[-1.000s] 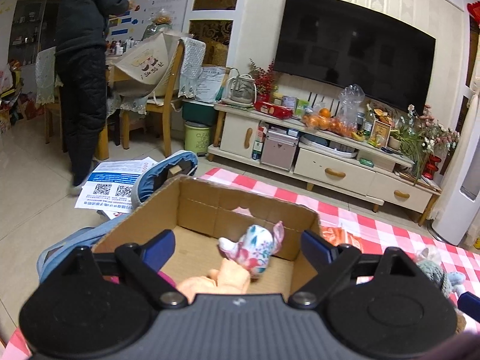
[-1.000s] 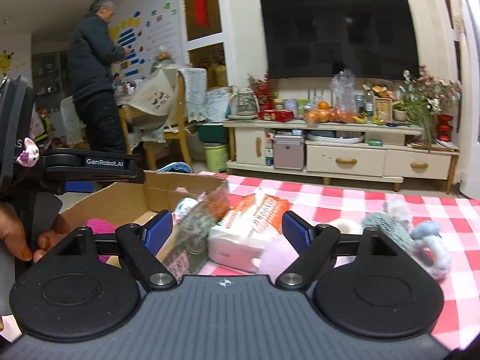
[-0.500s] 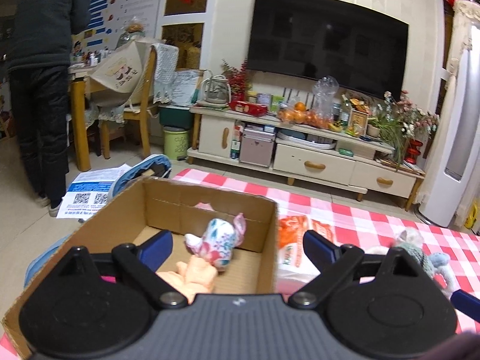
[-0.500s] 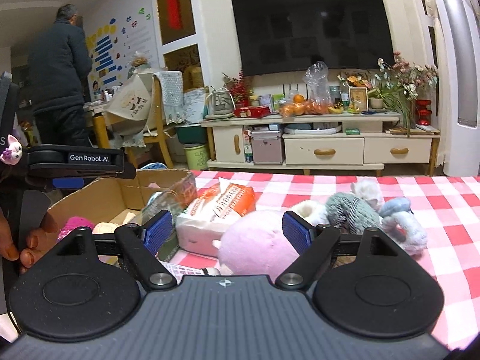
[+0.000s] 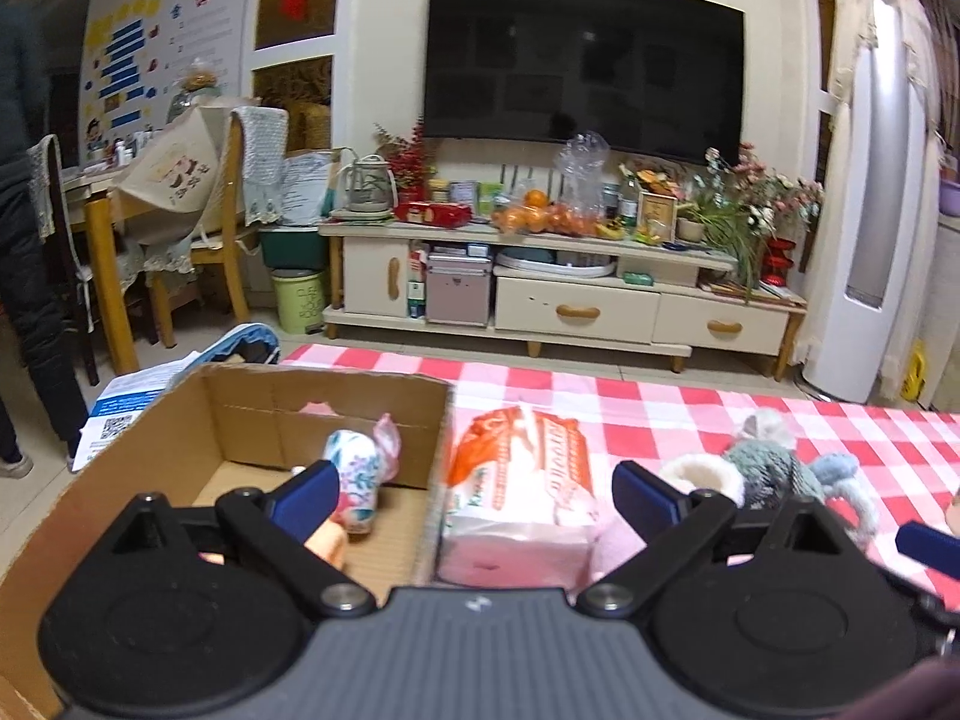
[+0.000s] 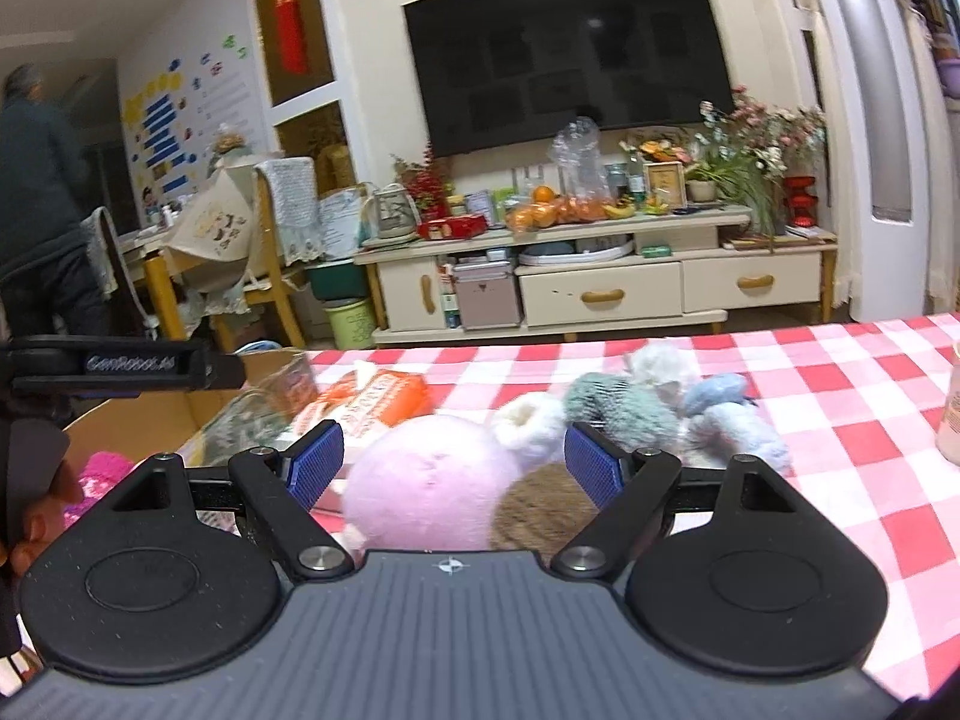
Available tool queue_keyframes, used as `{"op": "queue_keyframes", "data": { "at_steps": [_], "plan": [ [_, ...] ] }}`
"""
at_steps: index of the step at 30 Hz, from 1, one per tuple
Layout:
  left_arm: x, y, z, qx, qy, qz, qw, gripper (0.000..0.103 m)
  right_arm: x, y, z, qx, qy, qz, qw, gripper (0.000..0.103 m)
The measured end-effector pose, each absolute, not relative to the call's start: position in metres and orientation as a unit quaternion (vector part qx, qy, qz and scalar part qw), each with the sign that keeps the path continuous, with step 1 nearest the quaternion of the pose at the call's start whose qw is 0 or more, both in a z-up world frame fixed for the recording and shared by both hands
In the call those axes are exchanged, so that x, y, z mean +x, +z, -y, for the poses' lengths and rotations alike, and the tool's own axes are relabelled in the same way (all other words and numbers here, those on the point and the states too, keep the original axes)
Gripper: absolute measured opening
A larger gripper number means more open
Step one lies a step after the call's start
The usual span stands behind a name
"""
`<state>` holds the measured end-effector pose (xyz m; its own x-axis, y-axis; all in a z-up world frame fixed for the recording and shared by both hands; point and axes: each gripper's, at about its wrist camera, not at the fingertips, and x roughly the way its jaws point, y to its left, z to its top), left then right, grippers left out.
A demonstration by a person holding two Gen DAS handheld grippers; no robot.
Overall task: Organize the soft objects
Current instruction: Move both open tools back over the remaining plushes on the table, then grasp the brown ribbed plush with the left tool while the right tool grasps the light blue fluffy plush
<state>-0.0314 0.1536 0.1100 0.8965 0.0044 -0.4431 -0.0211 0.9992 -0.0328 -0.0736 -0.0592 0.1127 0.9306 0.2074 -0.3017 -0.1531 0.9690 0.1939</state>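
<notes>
Both tools are being held wide apart, nothing gripped! The right gripper (image 6: pixel 454 465) is being framed around the pink plush ball (image 6: pixel 429 495), with no contact visible. The left gripper (image 5: pixel 474 495) is being held released over the tissue pack (image 5: pixel 519 501), which is lying just beside the cardboard box (image 5: pixel 150 420) at its 3 o'clock. A floral soft toy (image 5: pixel 357 474) is being kept inside the box, and grey and blue plush toys (image 6: pixel 672 411) are being left at 1 o'clock of the ball on the checked tablecloth (image 6: pixel 840 450).

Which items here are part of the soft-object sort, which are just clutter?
Job: cardboard box, floral plush inside it, pink plush ball, grey-blue plush, tissue pack.

Clutter: TV, oranges, bottle, green bin.
</notes>
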Motion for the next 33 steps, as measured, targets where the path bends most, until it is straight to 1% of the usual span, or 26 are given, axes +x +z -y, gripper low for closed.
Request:
{"op": "queue_keyframes", "data": {
  "at_steps": [12,23,33],
  "plan": [
    [-0.035,0.102,-0.122,0.011,-0.028,-0.237,0.971,0.098,-0.062,0.098,0.081,0.107,0.041,-0.169,0.979,0.101],
    [-0.047,0.092,-0.076,0.042,-0.124,-0.238,0.962,0.098,-0.053,0.088,0.1,0.135,-0.014,-0.182,0.974,0.101],
    [-0.046,0.077,-0.031,0.066,-0.185,-0.254,0.947,0.097,-0.026,0.071,0.109,0.148,-0.04,-0.223,0.963,0.101]
  ]
}}
